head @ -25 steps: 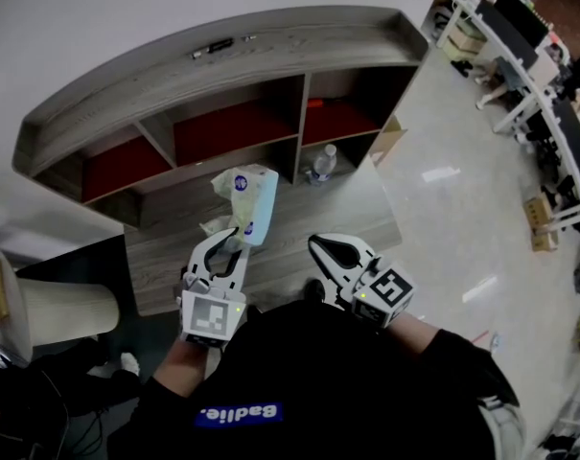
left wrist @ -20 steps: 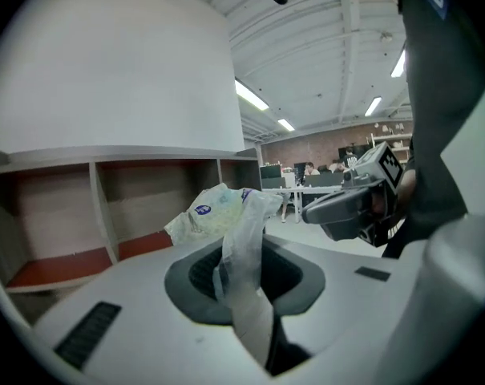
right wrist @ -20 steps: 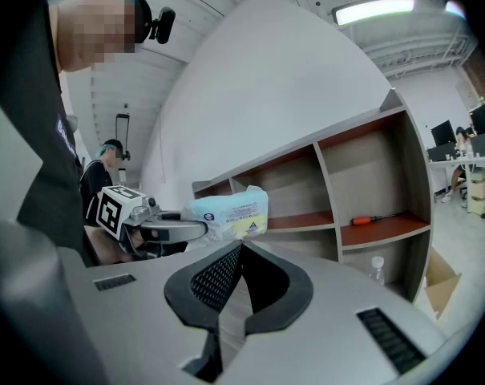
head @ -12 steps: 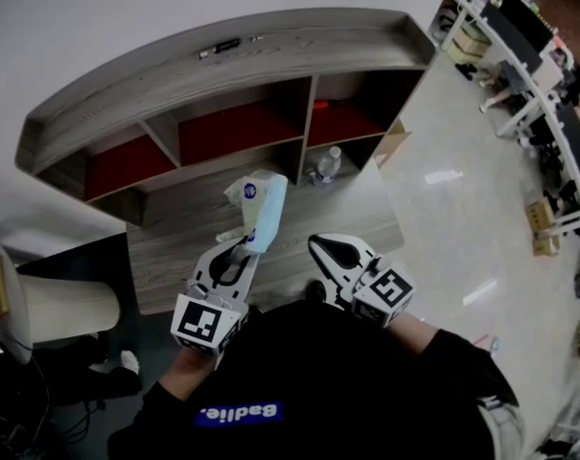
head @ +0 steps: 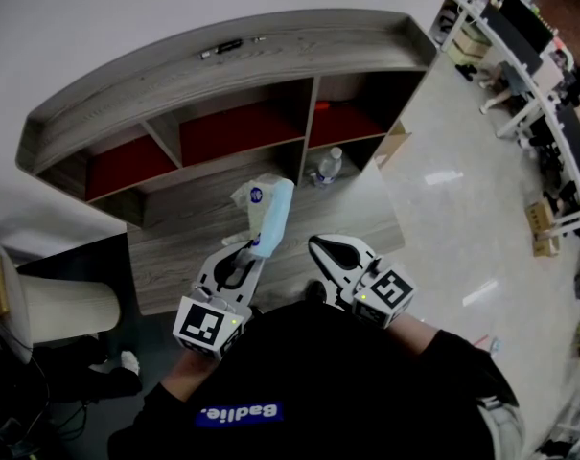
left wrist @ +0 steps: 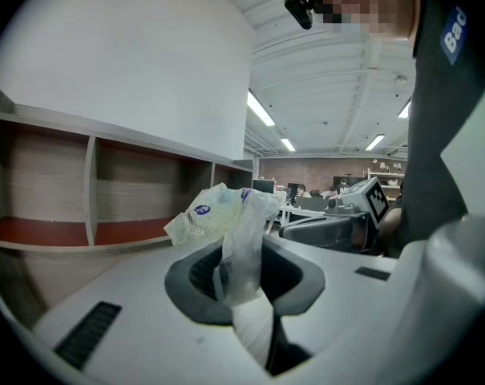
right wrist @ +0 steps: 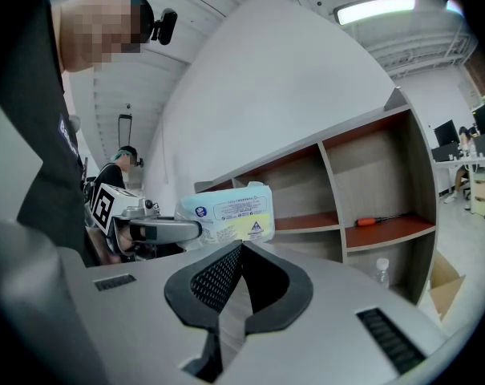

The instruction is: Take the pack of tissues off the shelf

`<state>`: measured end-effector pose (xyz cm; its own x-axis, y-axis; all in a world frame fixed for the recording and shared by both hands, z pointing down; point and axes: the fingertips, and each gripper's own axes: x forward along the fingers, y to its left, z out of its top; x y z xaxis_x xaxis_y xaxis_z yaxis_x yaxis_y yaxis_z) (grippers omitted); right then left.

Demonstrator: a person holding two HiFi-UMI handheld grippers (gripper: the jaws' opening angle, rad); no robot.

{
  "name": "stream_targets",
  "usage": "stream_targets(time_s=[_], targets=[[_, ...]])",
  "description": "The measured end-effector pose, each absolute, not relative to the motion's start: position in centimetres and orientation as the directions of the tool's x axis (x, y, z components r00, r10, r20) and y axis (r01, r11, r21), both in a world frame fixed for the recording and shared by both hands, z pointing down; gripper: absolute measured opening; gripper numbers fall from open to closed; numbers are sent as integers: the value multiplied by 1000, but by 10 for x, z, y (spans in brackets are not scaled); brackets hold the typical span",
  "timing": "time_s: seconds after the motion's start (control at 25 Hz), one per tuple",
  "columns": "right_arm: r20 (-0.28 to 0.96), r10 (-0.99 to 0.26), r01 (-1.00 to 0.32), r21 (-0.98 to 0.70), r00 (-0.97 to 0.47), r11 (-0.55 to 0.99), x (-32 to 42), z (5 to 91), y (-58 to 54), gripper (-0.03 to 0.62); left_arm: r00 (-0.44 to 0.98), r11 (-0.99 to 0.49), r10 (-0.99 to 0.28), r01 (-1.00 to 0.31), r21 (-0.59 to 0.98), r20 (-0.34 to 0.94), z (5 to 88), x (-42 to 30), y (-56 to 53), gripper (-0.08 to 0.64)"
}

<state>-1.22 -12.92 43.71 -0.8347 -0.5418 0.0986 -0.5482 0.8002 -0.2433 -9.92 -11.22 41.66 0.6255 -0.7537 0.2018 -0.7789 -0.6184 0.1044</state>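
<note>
Our left claw (head: 253, 249) pinches only the thin wrapper end of the tissue pack (head: 269, 209), which stands mid-frame above the surface (head: 352, 209), clear of the shelf (head: 242, 56), so we judge the film may slip or tear and drop it, with our right claw (head: 320, 246) closed and empty.

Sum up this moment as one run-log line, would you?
left gripper: shut on tissue pack wrapper | pack: held up in front of shelf | right gripper: jaws shut, empty
</note>
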Motion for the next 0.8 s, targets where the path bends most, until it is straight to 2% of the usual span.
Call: stream_targets(time_s=[0.8], targets=[[98, -543, -549, -238, -834, 801, -14, 435, -128, 29, 630, -625, -749, -774, 99, 204, 417, -100, -112, 61]])
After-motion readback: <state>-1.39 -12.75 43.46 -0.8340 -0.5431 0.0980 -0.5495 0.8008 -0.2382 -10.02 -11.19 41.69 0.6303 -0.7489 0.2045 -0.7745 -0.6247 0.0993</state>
